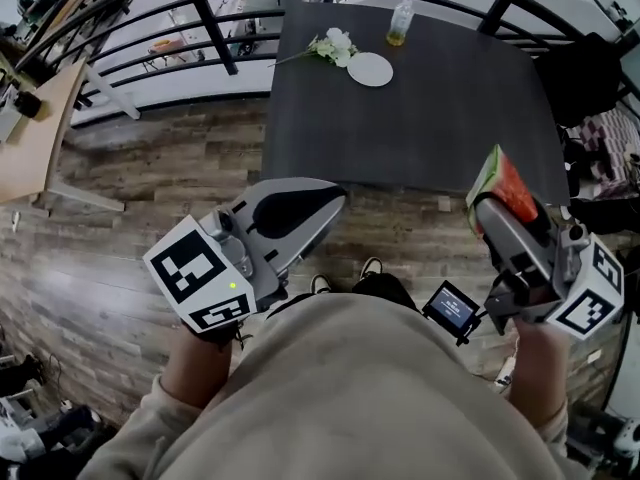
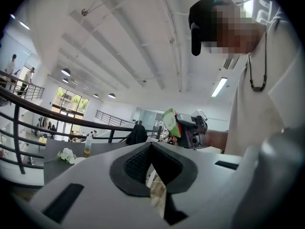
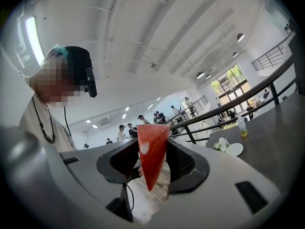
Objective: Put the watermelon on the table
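While the right hand-held gripper [image 3: 152, 162] grips the watermelon slice [image 3: 151, 151] between its pads, the slice stands upright there: in the right gripper view it is a red triangle with its broad edge up and its point down, so its long axis runs top to bottom across the jaws. In the head view the slice [image 1: 507, 190] sticks up from the jaw tips, with its green rind on the side towards the dark worktop [image 1: 430, 128]. It is held in the air by the worktop's near right corner. The left hand-held gripper [image 2: 151, 162] has its jaws closed together on nothing. At the far end of the worktop lie a white plate [image 1: 370, 69], white flowers [image 1: 333, 46] and a bottle [image 1: 401, 23].
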Demonstrator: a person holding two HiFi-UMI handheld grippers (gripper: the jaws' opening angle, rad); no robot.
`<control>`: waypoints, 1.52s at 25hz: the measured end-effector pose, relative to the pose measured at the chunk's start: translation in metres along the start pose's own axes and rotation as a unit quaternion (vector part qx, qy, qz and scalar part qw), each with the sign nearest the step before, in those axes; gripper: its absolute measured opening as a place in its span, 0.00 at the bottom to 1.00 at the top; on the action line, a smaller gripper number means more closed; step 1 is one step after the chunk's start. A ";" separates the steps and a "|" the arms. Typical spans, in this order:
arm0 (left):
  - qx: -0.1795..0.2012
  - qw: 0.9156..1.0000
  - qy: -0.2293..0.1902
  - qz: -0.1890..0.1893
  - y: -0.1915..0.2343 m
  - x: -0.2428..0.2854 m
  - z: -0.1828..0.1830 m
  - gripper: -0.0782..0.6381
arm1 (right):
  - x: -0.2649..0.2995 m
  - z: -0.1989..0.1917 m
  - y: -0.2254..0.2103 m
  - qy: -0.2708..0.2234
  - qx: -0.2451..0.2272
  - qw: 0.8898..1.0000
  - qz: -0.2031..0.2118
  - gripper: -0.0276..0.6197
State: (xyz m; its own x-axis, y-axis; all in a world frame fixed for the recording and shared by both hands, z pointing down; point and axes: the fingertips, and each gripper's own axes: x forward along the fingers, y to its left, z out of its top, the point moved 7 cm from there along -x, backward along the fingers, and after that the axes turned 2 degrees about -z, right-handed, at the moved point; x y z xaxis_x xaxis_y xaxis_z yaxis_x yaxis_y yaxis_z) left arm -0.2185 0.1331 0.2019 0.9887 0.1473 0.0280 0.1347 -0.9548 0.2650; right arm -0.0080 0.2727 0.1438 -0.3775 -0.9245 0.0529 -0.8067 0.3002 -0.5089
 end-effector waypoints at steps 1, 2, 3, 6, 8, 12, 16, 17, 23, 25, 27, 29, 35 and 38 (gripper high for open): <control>0.001 1.000 -0.002 0.005 0.000 -0.003 0.001 0.12 | 0.005 0.002 0.000 0.002 -0.002 1.000 0.006 0.34; 0.002 1.000 -0.004 0.011 0.000 -0.005 0.003 0.12 | 0.009 0.004 -0.001 0.005 -0.002 1.000 0.012 0.34; 0.003 1.000 -0.005 0.018 0.000 -0.008 0.004 0.12 | 0.014 0.005 -0.003 0.007 -0.002 1.000 0.019 0.34; 0.003 0.999 -0.008 0.040 0.002 -0.018 0.005 0.12 | 0.027 0.008 -0.008 0.012 -0.001 0.999 0.035 0.34; 0.001 0.998 -0.011 0.056 0.005 -0.023 0.005 0.12 | 0.034 0.012 -0.011 0.014 -0.002 0.999 0.047 0.34; -0.001 0.997 -0.017 0.078 0.015 -0.017 0.006 0.12 | 0.043 0.021 -0.028 0.016 -0.006 0.998 0.067 0.34; 0.003 0.997 -0.015 0.078 0.022 0.009 0.016 0.12 | 0.042 0.038 -0.049 0.014 -0.003 0.997 0.071 0.34; 0.004 0.997 -0.015 0.077 0.025 0.017 0.019 0.12 | 0.041 0.042 -0.056 0.013 -0.002 0.997 0.071 0.34; 0.016 0.997 -0.013 0.070 0.038 0.075 0.040 0.12 | 0.021 0.067 -0.099 -0.001 0.007 0.998 0.062 0.34; 0.023 0.998 -0.015 0.064 0.037 0.093 0.051 0.12 | 0.010 0.077 -0.109 -0.009 0.010 0.998 0.055 0.34; 0.025 0.998 -0.018 0.060 0.040 0.111 0.059 0.12 | 0.000 0.086 -0.123 -0.014 0.011 0.999 0.050 0.34; 0.018 0.998 -0.018 0.059 0.047 0.130 0.064 0.12 | -0.008 0.093 -0.139 -0.018 0.012 0.999 0.045 0.34; 0.005 0.999 0.004 0.050 0.052 0.182 0.076 0.12 | -0.046 0.104 -0.178 -0.031 0.044 0.998 0.018 0.34; 0.002 0.999 0.018 0.045 0.056 0.197 0.075 0.12 | -0.059 0.098 -0.197 -0.034 0.059 0.998 0.004 0.34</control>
State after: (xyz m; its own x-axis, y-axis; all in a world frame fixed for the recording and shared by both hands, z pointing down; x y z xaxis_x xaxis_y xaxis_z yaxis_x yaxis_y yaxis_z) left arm -0.0110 0.0894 0.1495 0.9939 0.0702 0.0851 0.0464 -0.9657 0.2555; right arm 0.2185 0.2452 0.1565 -0.3492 -0.9370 -0.0078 -0.7425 0.2818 -0.6077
